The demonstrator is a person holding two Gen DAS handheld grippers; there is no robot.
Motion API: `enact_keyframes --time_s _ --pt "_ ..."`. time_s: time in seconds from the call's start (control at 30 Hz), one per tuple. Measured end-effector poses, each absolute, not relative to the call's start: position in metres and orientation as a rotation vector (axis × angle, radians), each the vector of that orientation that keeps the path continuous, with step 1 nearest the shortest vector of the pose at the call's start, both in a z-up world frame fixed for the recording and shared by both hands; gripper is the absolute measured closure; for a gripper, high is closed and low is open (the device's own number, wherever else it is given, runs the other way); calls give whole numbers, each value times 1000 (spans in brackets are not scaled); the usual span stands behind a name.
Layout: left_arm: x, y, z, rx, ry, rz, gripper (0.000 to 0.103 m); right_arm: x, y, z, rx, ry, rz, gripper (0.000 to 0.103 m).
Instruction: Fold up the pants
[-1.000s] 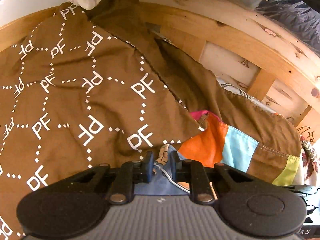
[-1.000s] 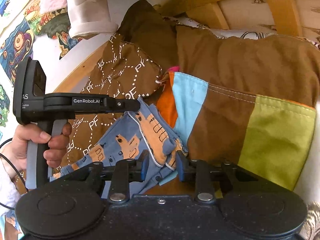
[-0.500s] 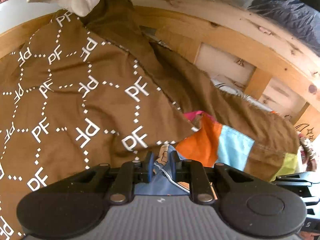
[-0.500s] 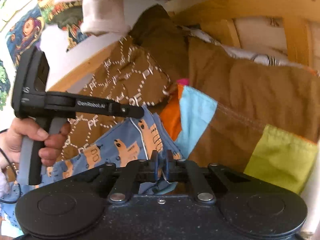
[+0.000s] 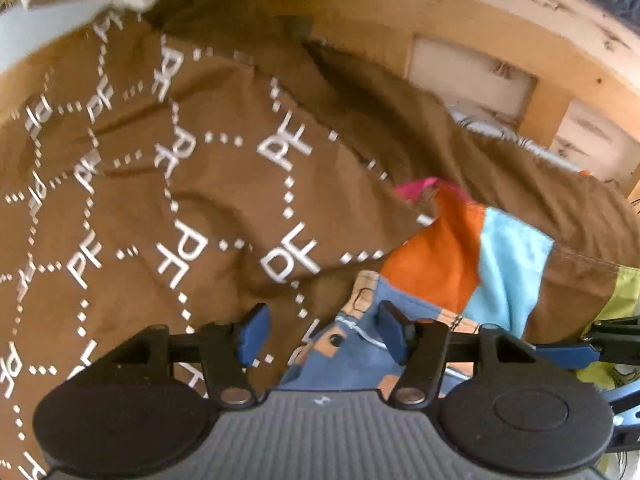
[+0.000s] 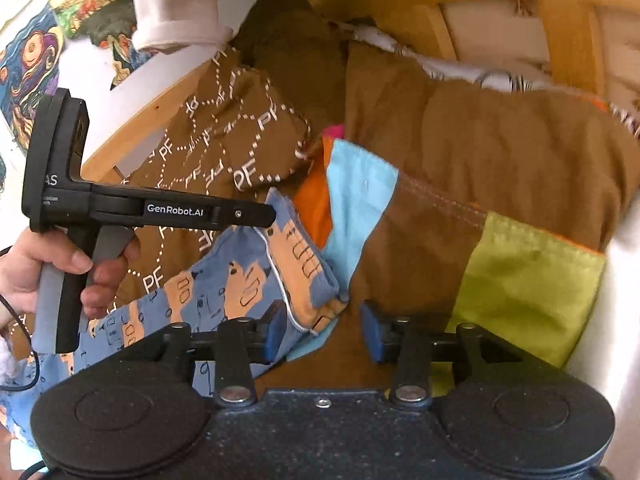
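A brown quilt (image 6: 500, 152) with bright colour patches is spread across a wooden bed frame (image 5: 460, 12). Nearest us, the right gripper (image 6: 322, 334) is opening its fingers, and the pants (image 6: 240, 280), blue with an orange print, lie bunched on the quilt with a corner poking loose between the pads. Just beyond, the left gripper (image 5: 320, 334), gripped by a hand (image 6: 44, 264), is opening too; blue cloth sits in the gap, though the blur makes contact hard to judge. Further back lies a brown "PF" sheet (image 5: 168, 168).
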State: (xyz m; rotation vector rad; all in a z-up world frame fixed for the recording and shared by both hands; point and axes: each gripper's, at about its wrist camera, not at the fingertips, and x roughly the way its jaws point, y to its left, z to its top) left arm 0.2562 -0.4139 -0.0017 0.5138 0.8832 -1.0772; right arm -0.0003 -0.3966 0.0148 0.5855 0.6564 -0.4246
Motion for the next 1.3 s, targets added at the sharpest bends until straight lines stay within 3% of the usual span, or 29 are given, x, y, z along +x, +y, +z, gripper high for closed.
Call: enact_keyframes --time_s 0.13,0.2,0.27,0.37,0.57,0.8,0.93,1.07,1.1,1.17,1.2,1.3 --pt "273 -413 -9 420 994 -1089 42 3 -408 6 728 623 -392 61" --pt "277 -410 -10 400 1012 -1100 50 5 -412 1 787 613 -390 69" --pt "274 -407 -9 401 1004 -1114 63 5 -415 -2 823 612 -408 81" --pt "264 -407 -8 429 964 -1131 81 1 -415 -3 834 597 -409 84" --pt "251 -403 4 394 911 -1134 87 -3 -397 14 667 544 -455 93" --pt "245 -410 20 353 848 -1165 86 -15 -383 46 491 457 -480 94" --pt "241 -420 1 440 854 -1157 77 -9 -393 33 516 531 -499 93" --pt "250 -407 0 367 867 -1153 45 -6 -390 21 427 593 -517 89" --pt "253 -402 2 345 874 -1148 42 -6 -387 22 409 592 -521 87" --pt "256 -391 10 339 839 -1110 29 -8 -383 24 352 588 -531 71" --pt "254 -381 15 349 800 -1091 25 -7 -380 26 318 584 -536 68" --pt "245 -346 25 375 708 -1014 13 -2 -361 30 147 585 -559 44"
